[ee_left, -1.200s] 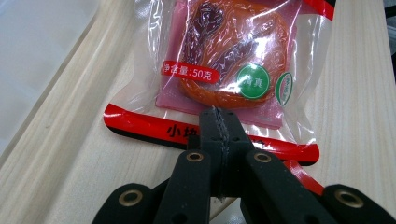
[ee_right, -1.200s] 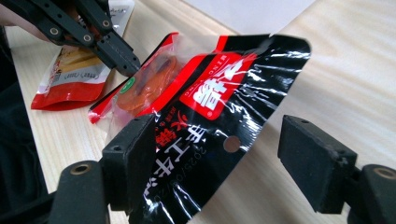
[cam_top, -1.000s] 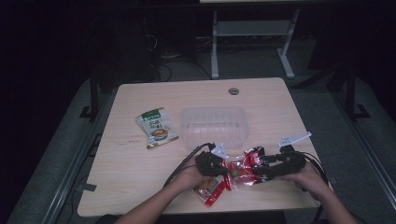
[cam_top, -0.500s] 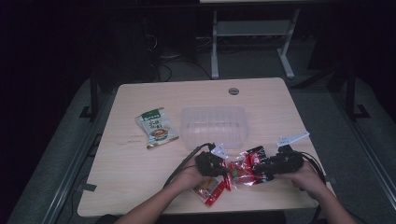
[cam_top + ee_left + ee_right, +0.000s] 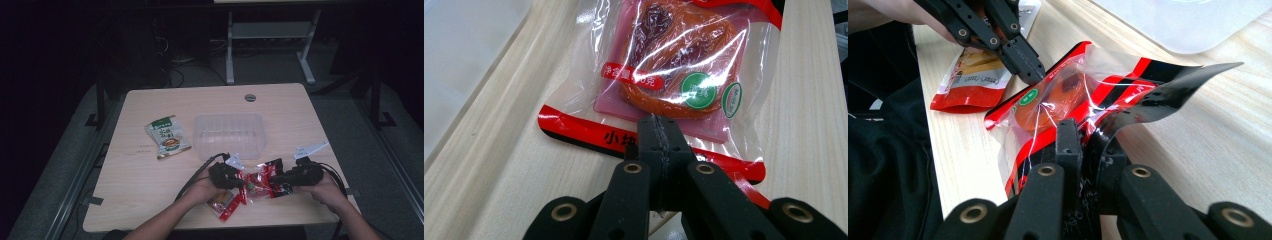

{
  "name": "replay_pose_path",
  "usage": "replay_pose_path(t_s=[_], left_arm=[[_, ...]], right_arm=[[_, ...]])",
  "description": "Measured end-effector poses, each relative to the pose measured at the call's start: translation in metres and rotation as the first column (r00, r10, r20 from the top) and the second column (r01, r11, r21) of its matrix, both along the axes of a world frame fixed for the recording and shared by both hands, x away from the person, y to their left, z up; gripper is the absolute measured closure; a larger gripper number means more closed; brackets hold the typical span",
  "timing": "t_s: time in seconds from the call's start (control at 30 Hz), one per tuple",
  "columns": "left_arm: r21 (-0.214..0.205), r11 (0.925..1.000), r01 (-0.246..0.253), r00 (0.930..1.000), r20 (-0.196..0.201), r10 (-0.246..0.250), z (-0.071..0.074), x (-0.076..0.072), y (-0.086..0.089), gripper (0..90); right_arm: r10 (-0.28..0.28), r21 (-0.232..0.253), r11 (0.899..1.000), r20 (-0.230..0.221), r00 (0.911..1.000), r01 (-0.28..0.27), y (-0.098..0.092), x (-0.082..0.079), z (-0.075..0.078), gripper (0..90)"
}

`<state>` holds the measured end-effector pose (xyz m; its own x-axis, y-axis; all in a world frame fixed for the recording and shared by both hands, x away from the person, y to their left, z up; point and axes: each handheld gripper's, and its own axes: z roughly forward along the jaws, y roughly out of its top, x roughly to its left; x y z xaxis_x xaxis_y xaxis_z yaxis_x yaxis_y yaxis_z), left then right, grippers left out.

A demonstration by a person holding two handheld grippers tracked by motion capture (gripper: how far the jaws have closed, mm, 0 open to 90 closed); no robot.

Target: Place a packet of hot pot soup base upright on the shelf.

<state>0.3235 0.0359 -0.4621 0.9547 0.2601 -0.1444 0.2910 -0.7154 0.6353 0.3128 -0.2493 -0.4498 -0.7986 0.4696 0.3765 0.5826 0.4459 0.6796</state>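
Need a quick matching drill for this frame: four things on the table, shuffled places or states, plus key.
Things:
1. red-edged clear packet
2. green-topped sachet
3. clear plastic tray
4. orange and red packet

Places or states:
A. empty, at the table's middle
B. gripped at opposite edges by the left gripper and the right gripper
C. flat on the table's left part, untouched
D. at the near edge, beside the left hand

Pairs: 1-B, 2-C, 3-A, 4-D
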Motion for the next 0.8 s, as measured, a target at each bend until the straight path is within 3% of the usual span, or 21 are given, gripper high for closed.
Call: replay_pose_path(t_s=[0.27, 0.57, 0.73, 0.8], left_arm=[[-0.003, 1.0000, 0.000, 1.0000, -0.002, 0.000, 0.000, 0.000, 0.000, 90.0], [-0.010, 0.9999, -0.005, 0.9999, -0.010, 0.004, -0.001, 0.001, 0.001, 90.0], [-0.011, 0.9999, 0.000, 0.9999, -0.015, -0.001, -0.001, 0.002, 0.001, 89.9], [-0.008, 1.0000, 0.001, 1.0000, -0.010, -0.002, 0.000, 0.002, 0.001, 90.0]], right_arm=[[0.012, 0.018, 1.000, 0.011, 0.9999, -0.013, 0.001, 0.001, 0.001, 89.8], [0.037, 0.117, 0.992, -0.001, 0.9993, -0.037, 0.000, -0.001, 0.008, 89.9], [0.047, 0.180, 0.982, 0.009, 0.9988, -0.048, 0.001, -0.002, 0.015, 90.0], [0.047, 0.185, 0.982, 0.012, 0.9988, -0.048, 0.000, -0.002, 0.016, 90.0]])
